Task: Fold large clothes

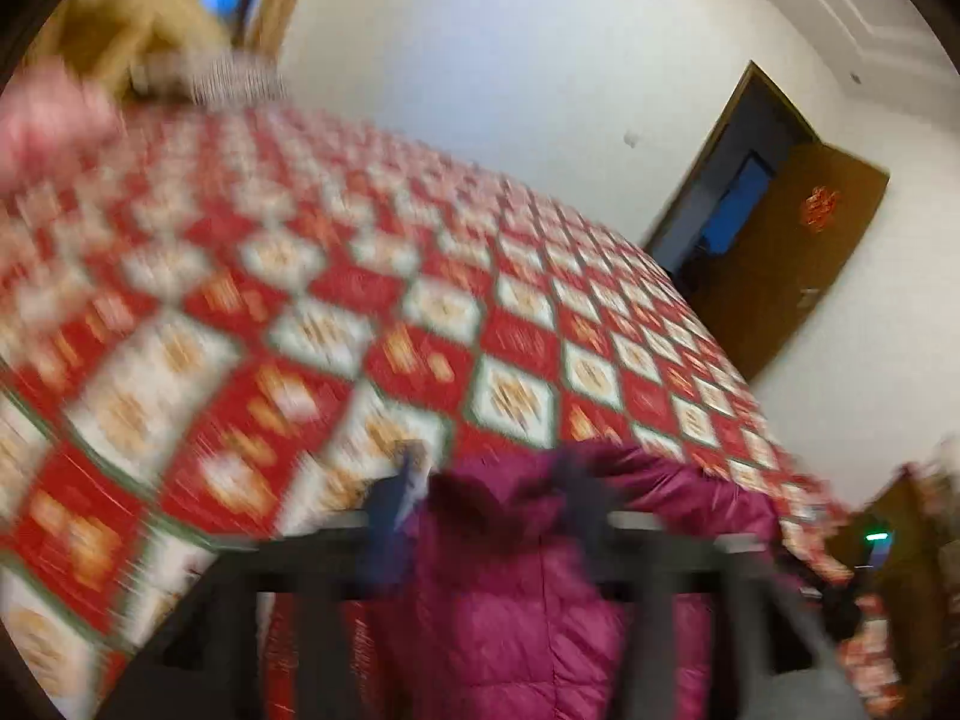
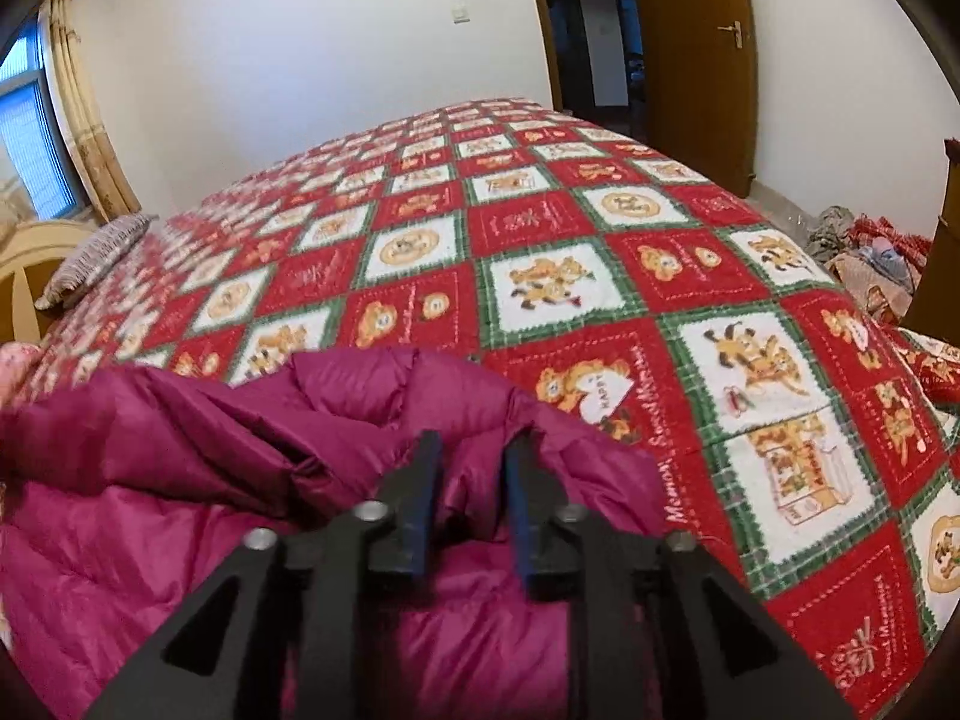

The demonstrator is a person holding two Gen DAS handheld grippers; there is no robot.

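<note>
A magenta padded jacket [image 2: 180, 480] lies on a bed with a red, white and green patterned cover [image 2: 540, 228]. In the right wrist view my right gripper [image 2: 471, 450] has a fold of the jacket bunched between its two dark fingers, which stand a little apart on it. In the left wrist view, which is blurred by motion, my left gripper [image 1: 489, 468] has jacket [image 1: 510, 600] fabric between its fingers, and the jacket hangs down below it at the bed's near edge. The bed cover [image 1: 360, 300] fills that view.
A striped pillow [image 2: 96, 258] and a cream headboard [image 2: 36, 252] are at the far left. A curtained window [image 2: 30, 120] is behind them. An open brown door [image 2: 696, 60] is at the far right. Heaped cloth and bags [image 2: 864, 252] lie on the floor to the right.
</note>
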